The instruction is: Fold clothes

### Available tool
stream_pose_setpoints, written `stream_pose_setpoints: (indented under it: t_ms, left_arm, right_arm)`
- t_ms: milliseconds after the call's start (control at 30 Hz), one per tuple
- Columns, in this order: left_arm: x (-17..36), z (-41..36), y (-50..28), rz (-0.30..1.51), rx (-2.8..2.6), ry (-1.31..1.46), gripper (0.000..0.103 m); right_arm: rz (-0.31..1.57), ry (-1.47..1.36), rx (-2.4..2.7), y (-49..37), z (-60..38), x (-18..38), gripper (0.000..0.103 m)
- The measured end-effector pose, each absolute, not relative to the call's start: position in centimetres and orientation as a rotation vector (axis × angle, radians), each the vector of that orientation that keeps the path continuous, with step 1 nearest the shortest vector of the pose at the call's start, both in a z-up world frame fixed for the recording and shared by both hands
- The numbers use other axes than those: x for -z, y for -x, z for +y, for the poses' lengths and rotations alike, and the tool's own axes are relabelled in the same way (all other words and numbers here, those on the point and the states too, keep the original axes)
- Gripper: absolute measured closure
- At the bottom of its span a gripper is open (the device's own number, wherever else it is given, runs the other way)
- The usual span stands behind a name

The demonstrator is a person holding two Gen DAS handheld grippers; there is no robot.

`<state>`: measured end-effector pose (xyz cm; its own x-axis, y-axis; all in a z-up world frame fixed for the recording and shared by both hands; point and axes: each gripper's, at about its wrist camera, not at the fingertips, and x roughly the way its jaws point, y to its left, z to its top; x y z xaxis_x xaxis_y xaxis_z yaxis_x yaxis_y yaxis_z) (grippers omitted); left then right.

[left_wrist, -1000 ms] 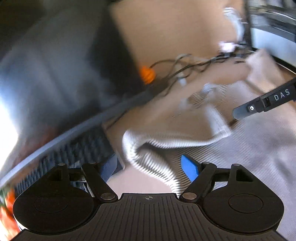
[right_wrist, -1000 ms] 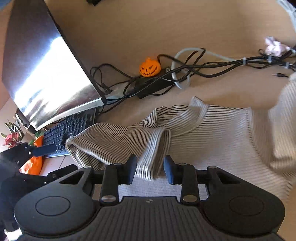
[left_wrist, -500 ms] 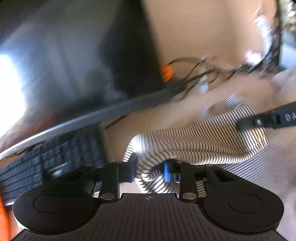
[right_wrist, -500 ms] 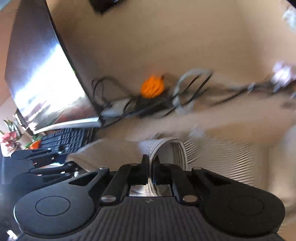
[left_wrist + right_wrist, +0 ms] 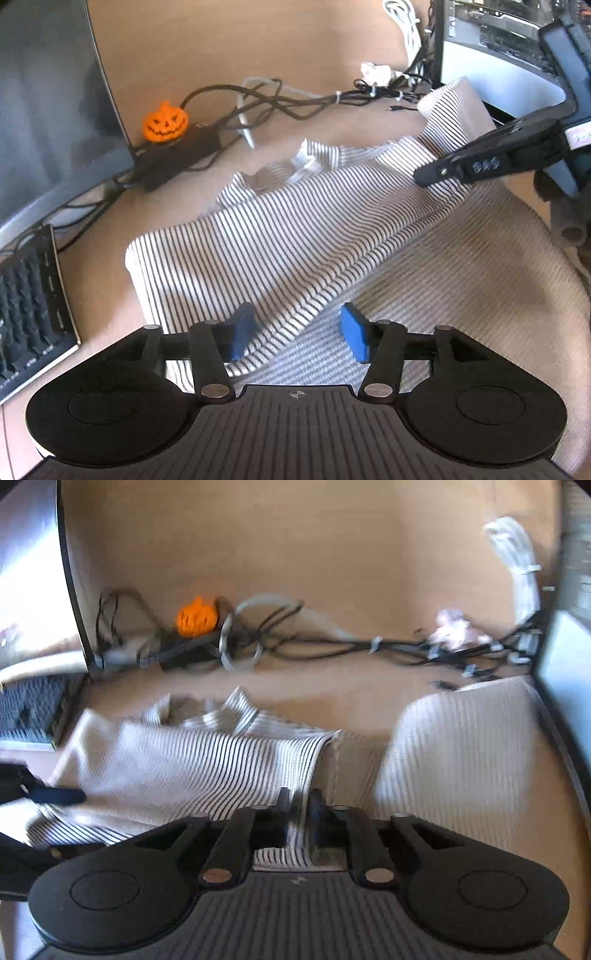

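A white shirt with thin black stripes (image 5: 295,240) lies on the tan desk (image 5: 258,44), one part folded diagonally over the rest. My left gripper (image 5: 297,334) is open, its blue pads (image 5: 242,332) on either side of the fold's near edge and not gripping it. In the left wrist view, my right gripper (image 5: 424,175) pinches the fold's far end at upper right. In the blurred right wrist view, my right gripper (image 5: 299,808) is shut on a bunch of the shirt (image 5: 184,760). The tip of my left gripper (image 5: 74,796) shows at the left.
A monitor (image 5: 48,110) and a black keyboard (image 5: 29,306) stand at the left. An orange pumpkin figure (image 5: 165,122) sits on a power strip among tangled cables (image 5: 280,99) at the back. A computer case (image 5: 498,48) borders the shirt at the far right.
My left gripper, shut on the shirt half a second ago, has opened and let it go. My right gripper closed on the cloth and carried the fold to the right.
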<state>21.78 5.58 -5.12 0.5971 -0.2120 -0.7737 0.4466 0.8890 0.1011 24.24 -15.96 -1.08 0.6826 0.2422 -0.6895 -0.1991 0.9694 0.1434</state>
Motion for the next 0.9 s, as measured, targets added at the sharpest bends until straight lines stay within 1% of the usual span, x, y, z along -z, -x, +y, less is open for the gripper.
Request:
stream_pose_setpoints:
  t_ms: [33, 67, 100, 133, 167, 233, 367, 433, 533, 600, 633, 700, 767, 800, 833, 900]
  left_arm:
    - [5.1, 6.0, -21.8, 0.866, 0.399, -0.284, 0.030]
    - [5.1, 6.3, -21.9, 0.877, 0.404, -0.271, 0.026]
    - [5.0, 6.4, -22.0, 0.884, 0.403, -0.254, 0.026]
    - [4.8, 6.5, -22.0, 0.891, 0.400, -0.233, 0.025]
    - [4.5, 6.5, -22.2, 0.900, 0.400, -0.199, 0.022]
    - [3.2, 5.4, -23.2, 0.888, 0.437, -0.134, 0.020]
    - [0.4, 2.6, -25.3, 0.851, 0.522, -0.010, 0.020]
    - [-1.1, 0.6, -26.4, 0.830, 0.577, 0.029, 0.020]
    - [-2.9, -4.5, -28.4, 0.798, 0.693, -0.007, 0.019]
    - [-3.6, -7.9, -30.1, 0.778, 0.765, -0.058, 0.014]
    - [-3.6, -9.6, -31.0, 0.777, 0.788, -0.080, 0.010]
    - [-3.1, -13.0, -32.9, 0.786, 0.824, -0.121, 0.009]
    - [-1.8, -15.9, -34.7, 0.832, 0.827, -0.153, 0.010]
    - [-1.0, -17.3, -35.6, 0.859, 0.826, -0.168, 0.010]
    - [-0.1, -18.5, -36.4, 0.889, 0.823, -0.183, 0.014]
    - [1.1, -19.9, -36.9, 0.914, 0.813, -0.214, 0.035]
  right_arm:
    - [0.757, -0.098, -0.237, -23.2, -17.0, 0.3, 0.070]
    - [0.734, -0.139, -0.214, -22.0, -18.2, -0.5, 0.064]
    - [0.717, -0.171, -0.182, -21.0, -19.4, -1.0, 0.053]
    - [0.706, -0.199, -0.139, -20.1, -20.8, -1.2, 0.048]
    - [0.703, -0.220, -0.096, -19.6, -21.8, -1.2, 0.047]
    - [0.714, -0.267, -0.014, -19.2, -23.9, -0.6, 0.047]
    - [0.728, -0.359, 0.056, -18.8, -26.2, 0.5, 0.048]
    - [0.716, -0.331, 0.057, -18.7, -26.3, 0.8, 0.050]
    - [0.703, -0.292, 0.053, -18.6, -26.0, 1.1, 0.051]
    - [0.692, -0.294, 0.044, -18.4, -25.8, 1.2, 0.051]
    - [0.686, -0.296, 0.038, -18.2, -25.6, 1.3, 0.051]
    - [0.677, -0.285, 0.030, -17.5, -25.3, 1.3, 0.051]
    - [0.669, -0.265, 0.024, -16.6, -25.0, 1.3, 0.051]
    - [0.665, -0.258, 0.022, -16.2, -24.9, 1.3, 0.051]
    - [0.665, -0.258, 0.024, -15.9, -24.9, 1.3, 0.051]
    - [0.665, -0.260, 0.028, -15.2, -25.0, 1.4, 0.051]
